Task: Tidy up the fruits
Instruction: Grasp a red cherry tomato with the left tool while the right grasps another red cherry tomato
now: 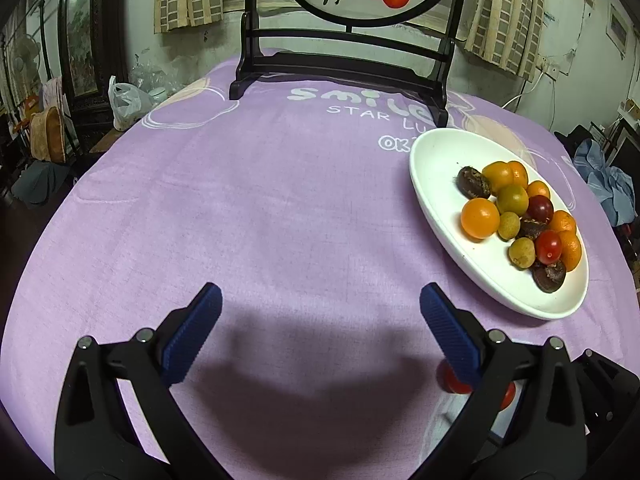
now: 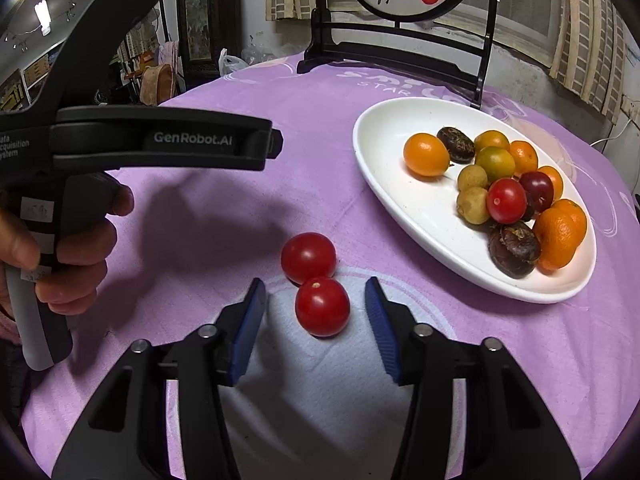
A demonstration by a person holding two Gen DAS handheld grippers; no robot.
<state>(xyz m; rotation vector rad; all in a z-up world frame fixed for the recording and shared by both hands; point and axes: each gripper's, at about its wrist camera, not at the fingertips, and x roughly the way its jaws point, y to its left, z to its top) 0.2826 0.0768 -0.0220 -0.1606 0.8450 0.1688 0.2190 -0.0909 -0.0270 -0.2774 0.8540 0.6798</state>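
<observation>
We hold the right gripper [image 2: 316, 292] low over the worktop [image 2: 224, 208], which is covered by a purple cloth, and angled down toward it. Its jaws are spread apart and grasp nothing. A red cherry tomato [image 2: 322, 306] lies between the two blue pads, touching neither. A second cherry tomato [image 2: 308, 257] sits just beyond the first and touches it, ahead of the fingertips.

The left gripper [image 1: 320, 300] is also released, its jaws wide open over bare purple cloth, with nothing between them. In the right wrist view we see this left gripper from the side at the left of the frame, held level above the cloth, with our left hand [image 2: 76, 248] wrapped around its handle, fingers curled on the grip. In the left wrist view, two red tomatoes [image 1: 456, 384] peek out from behind the right-hand finger near the bottom edge, mostly hidden by it.

To the right of both grippers, well apart from the two loose tomatoes, a white oval plate [image 2: 384, 136] rests on the cloth. It carries a pile of small fruit: an orange tomato [image 2: 426, 154] standing slightly apart at the near-left of the pile, a red tomato [image 2: 506, 201], yellow-green round fruits [image 2: 473, 205], orange kumquat-like fruits [image 2: 558, 236], a dark red one [image 2: 538, 190] and dark brown wrinkled pieces [image 2: 514, 252].

Behind the plate, at the far edge of the worktop, stands a dark wooden frame [image 2: 392, 56] holding a round painted panel of red fruit.
</observation>
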